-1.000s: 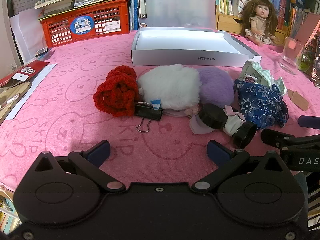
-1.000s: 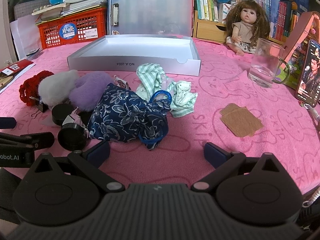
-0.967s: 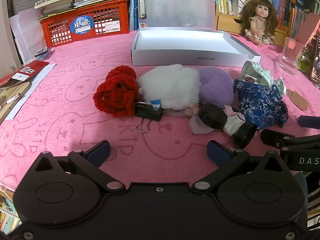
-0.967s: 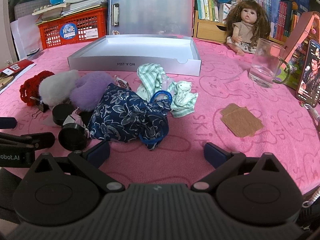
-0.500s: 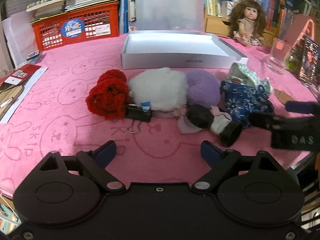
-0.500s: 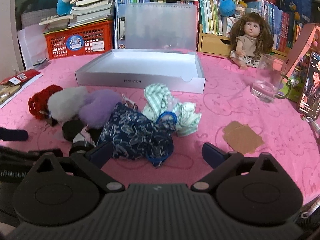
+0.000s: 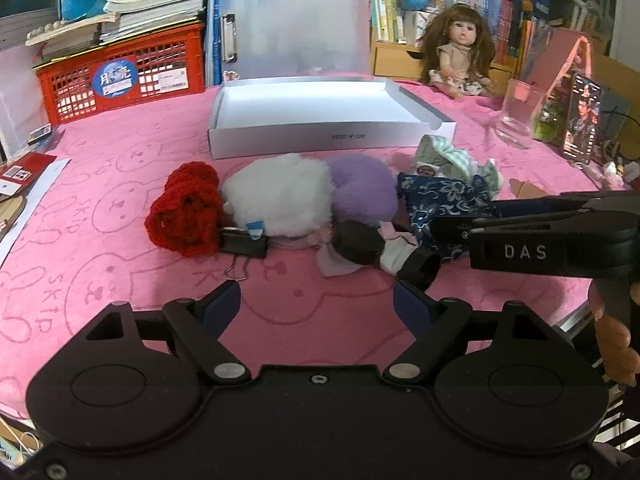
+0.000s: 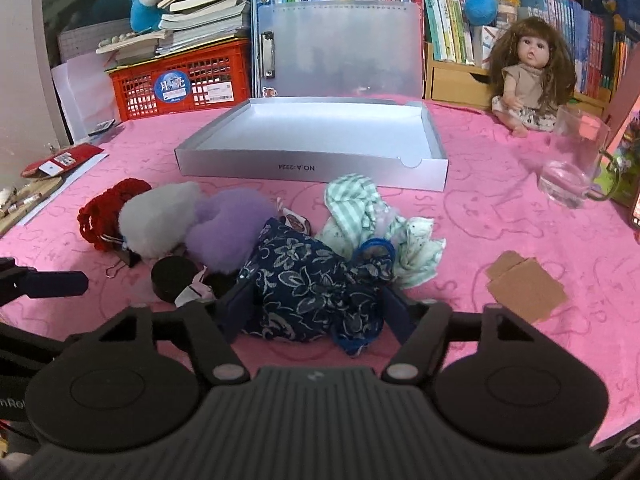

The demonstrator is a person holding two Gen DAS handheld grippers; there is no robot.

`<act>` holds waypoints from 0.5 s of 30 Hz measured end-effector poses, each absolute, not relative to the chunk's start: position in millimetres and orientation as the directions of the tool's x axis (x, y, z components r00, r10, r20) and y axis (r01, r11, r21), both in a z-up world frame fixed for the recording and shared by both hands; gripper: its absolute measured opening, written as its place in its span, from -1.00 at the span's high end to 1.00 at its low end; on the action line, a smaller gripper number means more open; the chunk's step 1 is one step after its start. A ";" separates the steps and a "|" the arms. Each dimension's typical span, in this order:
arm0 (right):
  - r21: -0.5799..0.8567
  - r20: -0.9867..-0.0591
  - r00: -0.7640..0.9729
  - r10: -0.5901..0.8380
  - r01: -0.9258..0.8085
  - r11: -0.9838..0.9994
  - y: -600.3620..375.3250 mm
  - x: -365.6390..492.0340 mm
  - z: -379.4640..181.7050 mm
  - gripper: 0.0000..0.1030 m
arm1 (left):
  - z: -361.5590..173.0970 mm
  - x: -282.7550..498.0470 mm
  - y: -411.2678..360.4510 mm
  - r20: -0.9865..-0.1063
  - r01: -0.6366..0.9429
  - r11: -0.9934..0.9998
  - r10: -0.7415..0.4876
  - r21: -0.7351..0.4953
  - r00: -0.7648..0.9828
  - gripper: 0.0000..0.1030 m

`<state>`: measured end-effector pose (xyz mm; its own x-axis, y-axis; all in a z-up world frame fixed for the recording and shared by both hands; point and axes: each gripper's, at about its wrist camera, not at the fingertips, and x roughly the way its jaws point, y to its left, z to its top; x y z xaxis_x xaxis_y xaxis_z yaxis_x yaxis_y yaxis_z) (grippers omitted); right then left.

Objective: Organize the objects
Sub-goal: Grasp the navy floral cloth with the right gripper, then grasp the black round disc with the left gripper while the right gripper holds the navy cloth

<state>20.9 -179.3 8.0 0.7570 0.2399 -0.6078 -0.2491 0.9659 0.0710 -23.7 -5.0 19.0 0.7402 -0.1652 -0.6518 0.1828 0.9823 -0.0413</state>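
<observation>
A pile lies on the pink cloth before an empty white box (image 7: pixel 320 136) (image 8: pixel 312 168): red knitted piece (image 7: pixel 184 208), white pompom (image 7: pixel 280 200), purple pompom (image 7: pixel 362 188), black binder clip (image 7: pixel 244 246), black round items (image 7: pixel 356 242), navy floral pouch (image 8: pixel 308 292) (image 7: pixel 440 196) and green striped cloth (image 8: pixel 352 208). My left gripper (image 7: pixel 316 304) is open and empty, short of the pile. My right gripper (image 8: pixel 316 308) is open with its fingers on both sides of the navy pouch.
A doll (image 8: pixel 524 80) sits at the back right by a glass mug (image 8: pixel 572 168). A red crate (image 7: pixel 120 80) with books stands back left, a clear clipboard case (image 8: pixel 340 48) behind the box. Brown cardboard (image 8: pixel 524 284) lies right. A phone (image 7: pixel 580 120) stands far right.
My right gripper has moved forward until its fingers straddle the navy pouch. My left gripper has pulled back and risen a little, so the pile looks farther away.
</observation>
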 end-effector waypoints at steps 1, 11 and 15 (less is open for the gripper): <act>0.082 -0.607 0.757 0.243 -0.244 0.966 -180.7 20.5 8.5 -0.18 | 19.6 -24.1 -5.5 -0.651 0.188 0.981 -0.170 -0.043 0.740 -0.60; 0.086 -0.554 0.809 0.198 -0.180 0.980 -196.9 10.0 24.3 -0.09 | 25.0 -29.4 -13.3 -0.624 0.248 0.967 -0.229 -0.058 0.747 -0.58; 0.083 -0.551 0.817 0.169 -0.148 0.986 -205.3 7.4 25.1 -0.10 | 25.2 -30.7 -19.2 -0.624 0.268 0.960 -0.260 -0.083 0.737 -0.45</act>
<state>7.4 -205.3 25.1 0.8171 0.1690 -0.5512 -0.1479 0.9855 0.0828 -30.7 -19.2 25.2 0.7372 -0.2596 -0.6239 0.2681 0.9598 -0.0826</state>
